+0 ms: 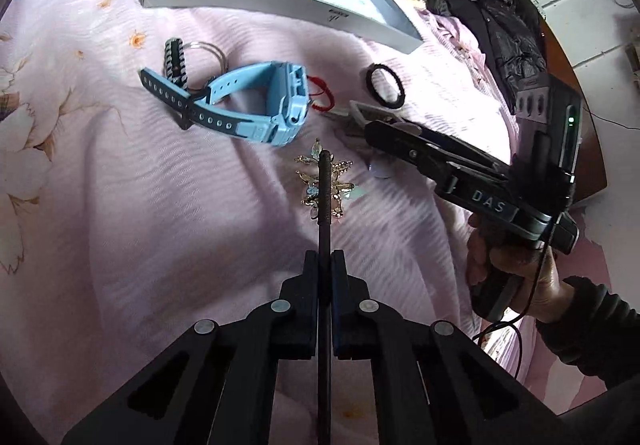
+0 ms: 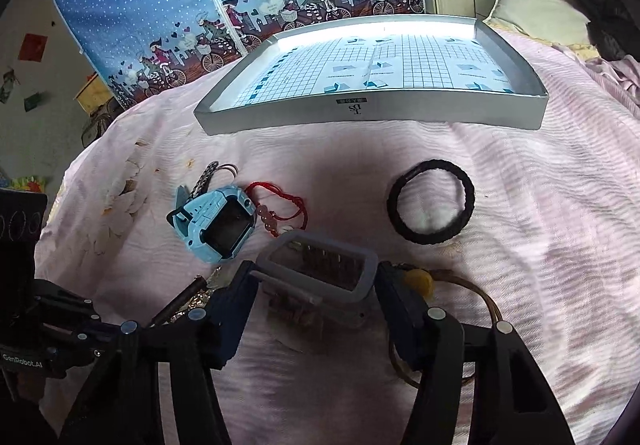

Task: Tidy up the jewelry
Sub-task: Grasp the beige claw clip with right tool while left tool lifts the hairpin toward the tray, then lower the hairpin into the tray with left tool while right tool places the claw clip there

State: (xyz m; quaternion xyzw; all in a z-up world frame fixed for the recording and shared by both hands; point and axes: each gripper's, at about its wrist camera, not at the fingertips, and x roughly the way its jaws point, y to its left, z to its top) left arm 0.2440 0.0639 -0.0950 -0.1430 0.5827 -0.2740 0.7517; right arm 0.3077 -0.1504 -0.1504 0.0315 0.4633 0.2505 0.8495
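Observation:
My left gripper (image 1: 325, 259) is shut on a thin black rod (image 1: 325, 189), which sticks out forward over a gold crystal brooch (image 1: 338, 185) lying on the pink bedspread. My right gripper (image 2: 316, 279) is shut on a grey-framed rectangular piece (image 2: 320, 265), one finger on each side; it also shows as the right gripper (image 1: 372, 121) in the left wrist view. A blue watch (image 2: 216, 221) lies to the left, with a red cord bracelet (image 2: 280, 209) beside it. A black hair tie (image 2: 432, 201) lies to the right. A shallow grey tray (image 2: 372, 111) sits beyond them.
A braided key ring (image 1: 176, 59) lies behind the blue watch (image 1: 256, 105). A brown cord loop with a yellow bead (image 2: 418, 281) lies by my right finger. Dark clothing (image 1: 492, 17) is piled at the bed's right edge. A blue printed fabric wardrobe (image 2: 200, 5) stands behind the bed.

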